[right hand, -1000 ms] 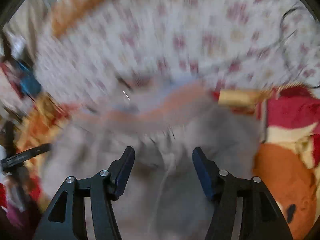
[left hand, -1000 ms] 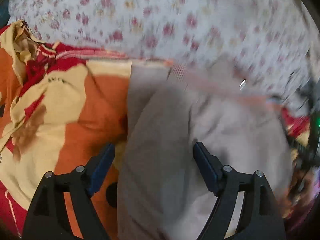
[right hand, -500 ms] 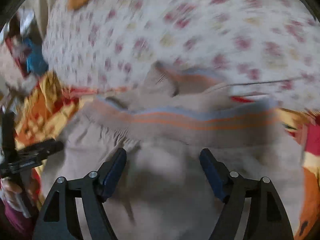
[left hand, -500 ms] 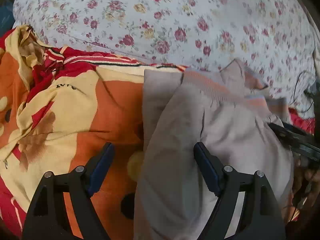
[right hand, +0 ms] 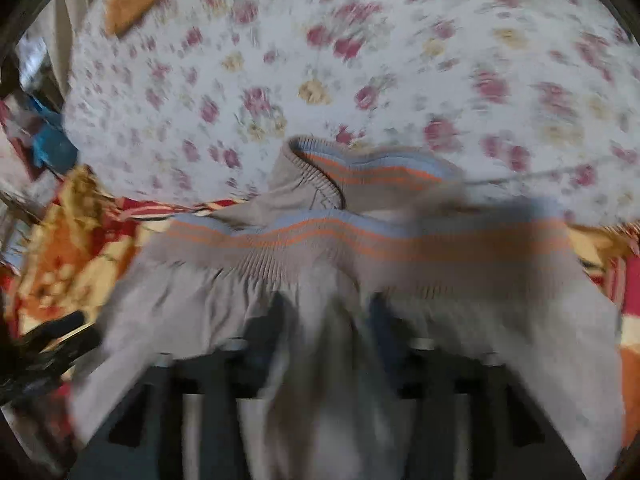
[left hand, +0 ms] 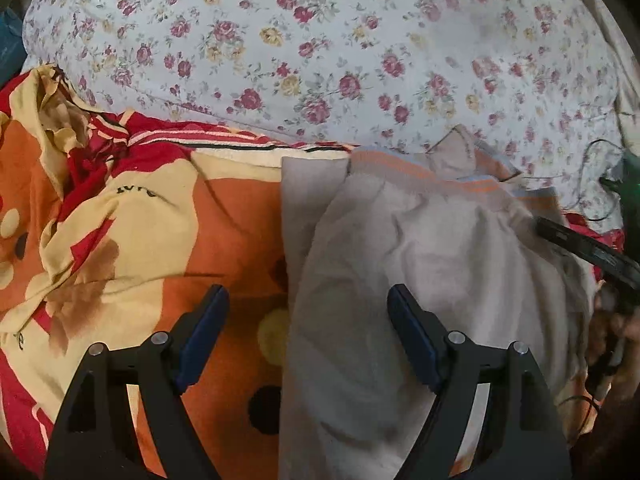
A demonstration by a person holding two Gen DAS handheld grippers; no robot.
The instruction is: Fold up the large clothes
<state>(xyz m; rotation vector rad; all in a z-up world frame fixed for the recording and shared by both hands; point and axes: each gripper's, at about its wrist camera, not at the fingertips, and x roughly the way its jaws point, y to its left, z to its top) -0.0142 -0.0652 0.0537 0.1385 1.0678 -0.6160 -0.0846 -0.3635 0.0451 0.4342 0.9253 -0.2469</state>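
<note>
Left wrist view: looks steeply down, close over grey garment (left hand: 420,264) and orange blanket (left hand: 132,220); flowered sheet (left hand: 320,40) toward 12 o'clock. Right wrist view: same tilt, closer, blurred; garment's striped waistband (right hand: 360,240) at centre. Shared: garment, sheet, blanket. Each view catches other gripper at its edge, 3 and 9 o'clock.

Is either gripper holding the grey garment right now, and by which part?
Left gripper: open, holds nothing. Right gripper: jaws closing around the grey garment below its striped waistband; grip unclear.
</note>
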